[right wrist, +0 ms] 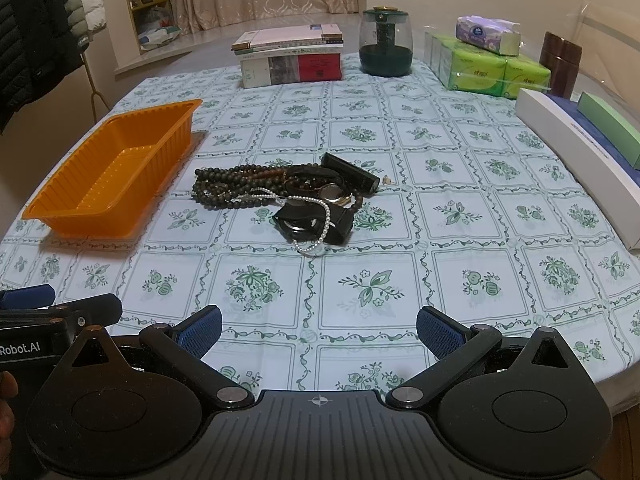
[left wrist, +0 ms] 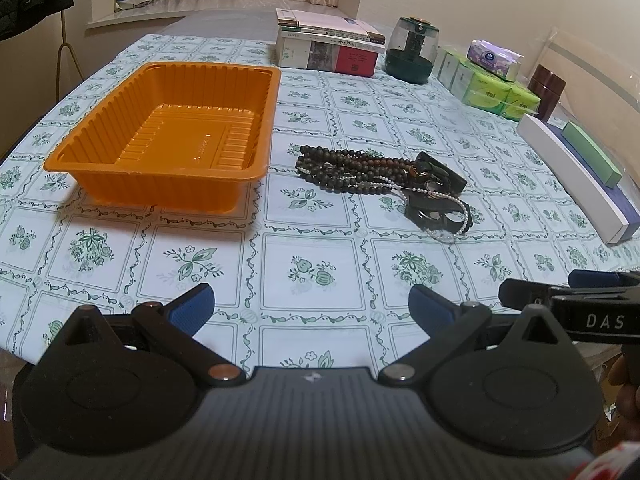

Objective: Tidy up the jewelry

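Glossy ribbed plastic tray (left wrist: 168, 136), matt dark beads (left wrist: 344, 168), smooth printed tablecloth (left wrist: 312, 268).

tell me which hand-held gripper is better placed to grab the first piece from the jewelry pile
Right, probably. The jewelry pile lies almost straight ahead of the open right hand-held gripper; from the open left hand-held gripper it sits off to the right, with the empty orange tray ahead-left.

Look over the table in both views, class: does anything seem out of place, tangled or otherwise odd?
Yes. The jewelry lies in one tangled heap on the tablecloth: dark bead strands, a pearl string and black straps overlap. The orange tray beside it holds nothing. Both grippers, left gripper and right gripper, are open.
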`<state>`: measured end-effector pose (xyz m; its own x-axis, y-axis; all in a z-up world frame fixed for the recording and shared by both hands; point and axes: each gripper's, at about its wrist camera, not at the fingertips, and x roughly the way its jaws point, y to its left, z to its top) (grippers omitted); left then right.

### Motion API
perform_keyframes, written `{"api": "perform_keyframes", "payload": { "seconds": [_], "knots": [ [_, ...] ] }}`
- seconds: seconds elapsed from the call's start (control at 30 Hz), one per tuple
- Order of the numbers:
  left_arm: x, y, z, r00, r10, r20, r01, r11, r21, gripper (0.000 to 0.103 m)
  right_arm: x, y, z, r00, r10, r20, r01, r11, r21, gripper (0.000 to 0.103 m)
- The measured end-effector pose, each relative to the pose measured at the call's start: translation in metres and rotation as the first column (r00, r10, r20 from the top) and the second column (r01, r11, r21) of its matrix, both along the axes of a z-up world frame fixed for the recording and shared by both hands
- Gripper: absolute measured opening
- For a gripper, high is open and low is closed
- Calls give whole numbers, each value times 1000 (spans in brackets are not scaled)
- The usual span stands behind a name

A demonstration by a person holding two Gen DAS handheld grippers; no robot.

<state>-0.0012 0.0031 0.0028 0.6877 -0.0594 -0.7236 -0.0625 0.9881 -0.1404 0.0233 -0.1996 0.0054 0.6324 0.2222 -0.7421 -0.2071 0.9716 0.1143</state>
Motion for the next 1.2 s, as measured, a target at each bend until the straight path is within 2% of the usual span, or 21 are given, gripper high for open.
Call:
{"api": "perform_keyframes", "payload": {
  "seconds": [0.53, 0.63, 0.73, 0.8, 1.0, 1.2],
  "knots": [
    [0, 1, 0, 1000, 3, 0, -3, 1000, -2, 102, 1, 0, -1, 1000, -1, 0, 1, 1000, 1, 103],
    [-1, 6, 0, 1000, 27, 1, -27, 999, -30, 102, 0, -1, -1, 1000, -8, 5, 8, 1000, 6, 103],
    [-2, 26, 2, 997, 71, 15, -68, 983, -170, 102, 0, -4, -1, 1000, -19, 13, 18, 1000, 14, 103],
    [-3, 40, 5, 994, 105, 32, -95, 971, -218, 102, 1, -5, 0, 999, -29, 20, 28, 999, 15, 103],
    [-7, 96, 17, 972, 215, 92, -188, 952, -243, 101, 7, -4, 2, 999, -40, 31, 40, 999, 24, 103],
    [1, 165, 26, 934, 308, 179, -281, 946, -164, 89, 16, 4, 0, 999, -34, 36, 34, 999, 5, 103]
  ]
}}
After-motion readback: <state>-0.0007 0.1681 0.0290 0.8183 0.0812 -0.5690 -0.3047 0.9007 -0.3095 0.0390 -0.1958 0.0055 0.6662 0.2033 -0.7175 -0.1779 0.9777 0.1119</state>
